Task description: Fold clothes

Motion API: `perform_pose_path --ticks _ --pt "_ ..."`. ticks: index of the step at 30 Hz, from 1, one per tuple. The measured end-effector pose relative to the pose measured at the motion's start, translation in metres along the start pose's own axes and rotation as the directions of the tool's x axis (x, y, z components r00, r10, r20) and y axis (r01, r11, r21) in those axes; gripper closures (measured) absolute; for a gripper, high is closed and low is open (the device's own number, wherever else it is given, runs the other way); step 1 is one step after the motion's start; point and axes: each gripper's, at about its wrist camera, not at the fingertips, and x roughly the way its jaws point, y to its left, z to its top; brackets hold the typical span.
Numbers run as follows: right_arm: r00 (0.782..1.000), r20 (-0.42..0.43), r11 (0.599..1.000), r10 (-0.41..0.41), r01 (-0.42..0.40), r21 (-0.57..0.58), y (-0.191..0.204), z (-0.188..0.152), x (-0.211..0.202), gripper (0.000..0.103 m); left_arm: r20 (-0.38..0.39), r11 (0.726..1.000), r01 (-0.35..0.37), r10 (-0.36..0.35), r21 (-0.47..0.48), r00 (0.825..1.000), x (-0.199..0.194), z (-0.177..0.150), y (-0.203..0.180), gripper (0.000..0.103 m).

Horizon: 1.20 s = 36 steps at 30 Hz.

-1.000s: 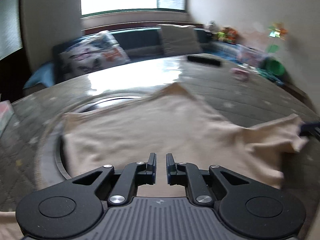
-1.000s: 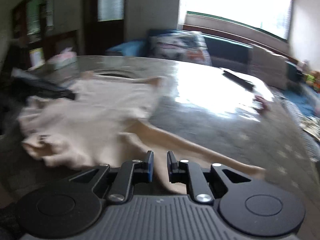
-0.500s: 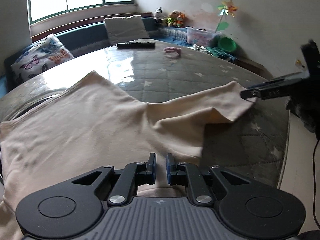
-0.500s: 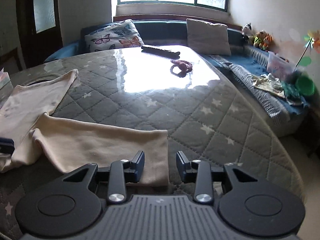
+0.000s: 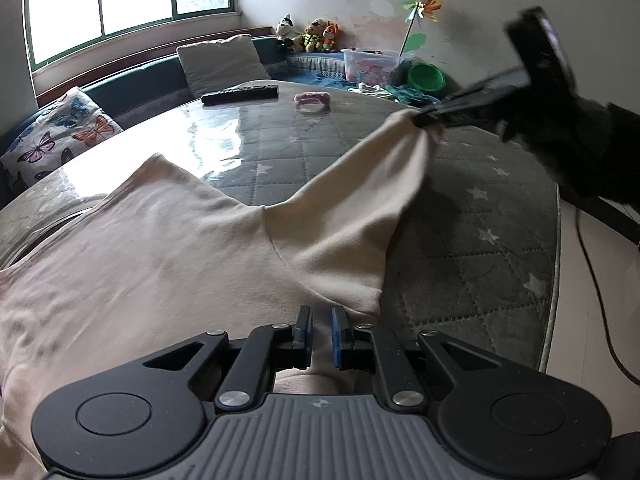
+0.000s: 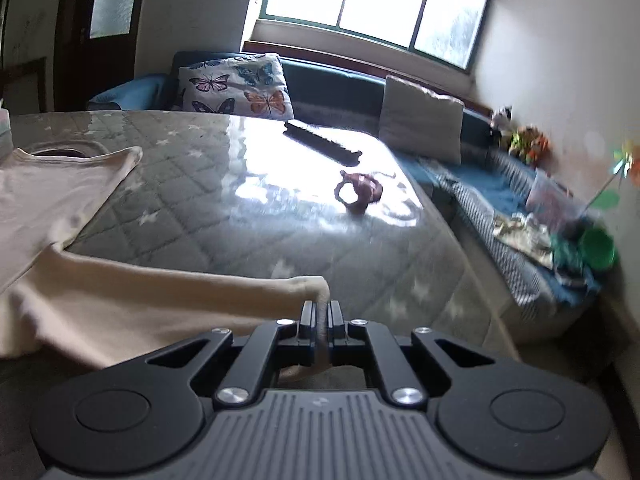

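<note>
The cream shirt [image 5: 168, 264] sleeve cuff [image 6: 312, 284] is clamped and lifted by the right gripper [image 6: 321, 312] for folding inward; the left gripper [image 5: 321, 324] fingers are nearly together, hem grip unclear.

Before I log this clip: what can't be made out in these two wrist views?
- Left gripper, left wrist view: whether it pinches the cream shirt; cloth shows in the gap, contact unclear.
- Shirt's near hem: behind both gripper bodies.
- Right gripper clamps the sleeve; the cuff's edge is hidden.
- Shelf toys: blurred.
</note>
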Motion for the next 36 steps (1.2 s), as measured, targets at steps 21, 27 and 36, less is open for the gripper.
perform_pose_path --ticks 21,27,36 --pt "0.984 0.048 0.984 0.170 -0.172 0.035 0.022 -0.002 -0.016 0.090 0.016 0.999 0.015 -0.015 0.030 1.000 -0.002 0.009 -0.005 0.092" --pt "0.970 0.019 0.969 0.244 -0.245 0.024 0.043 -0.011 -0.009 0.090 0.011 0.999 0.021 -0.022 0.025 1.000 0.000 0.007 -0.006 0.092" --pt "0.991 -0.010 0.982 0.131 -0.128 0.136 0.001 -0.024 0.011 0.089 0.008 0.999 0.027 -0.027 0.022 1.000 0.002 0.004 -0.005 0.092"
